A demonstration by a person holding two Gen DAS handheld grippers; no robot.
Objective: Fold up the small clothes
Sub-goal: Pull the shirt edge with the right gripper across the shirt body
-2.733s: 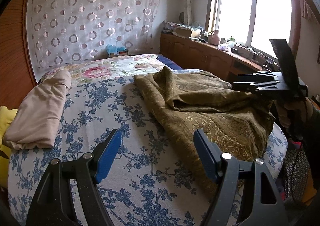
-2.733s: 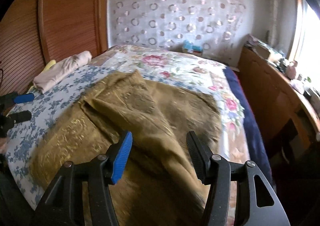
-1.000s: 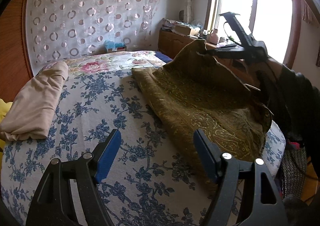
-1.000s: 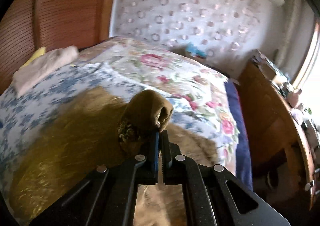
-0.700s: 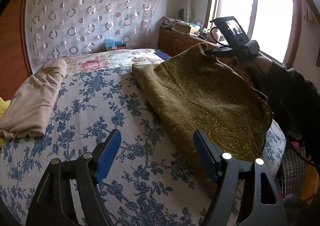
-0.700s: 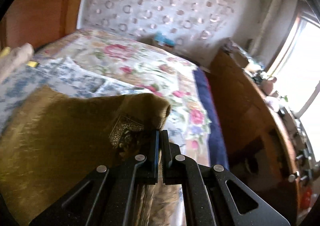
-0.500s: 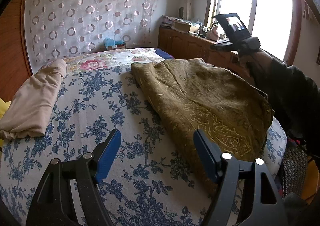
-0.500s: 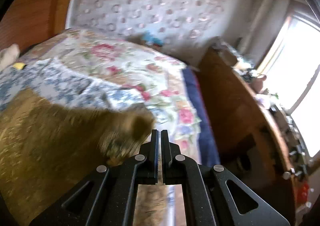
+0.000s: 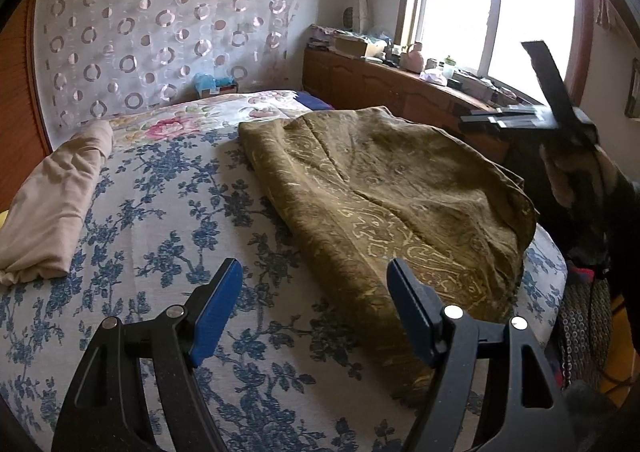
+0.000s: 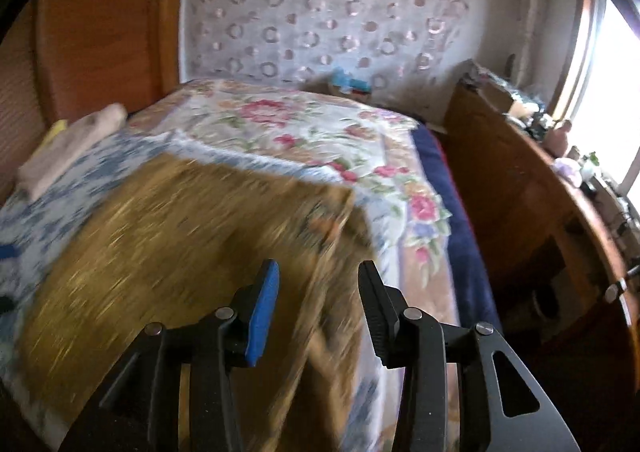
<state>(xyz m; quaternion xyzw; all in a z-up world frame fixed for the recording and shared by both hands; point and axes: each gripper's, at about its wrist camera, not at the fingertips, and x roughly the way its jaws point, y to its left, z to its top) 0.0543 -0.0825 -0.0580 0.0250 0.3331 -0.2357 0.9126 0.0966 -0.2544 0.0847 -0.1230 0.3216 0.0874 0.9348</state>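
A home bedroom. A bed (image 9: 168, 212) with a blue floral cover fills the view, a pink-flowered quilt (image 10: 304, 124) at its head. Behind it hangs a sheer curtain (image 9: 160, 36) patterned with rings. A wooden cabinet (image 9: 384, 88) crowded with household items runs beneath a bright window (image 9: 492, 4). Wood panelling (image 10: 100, 24) lines the other side.

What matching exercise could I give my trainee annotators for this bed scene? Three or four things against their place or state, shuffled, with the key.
Things:
1. olive-gold patterned garment
2. beige folded cloth
3. left gripper
4. right gripper

Place or state:
A. open above the blue-flowered bedspread, holding nothing
B. spread on the bed's window side
C. by the wooden wall
D. open over the olive-gold fabric, holding nothing

Pairs: 1-B, 2-C, 3-A, 4-D
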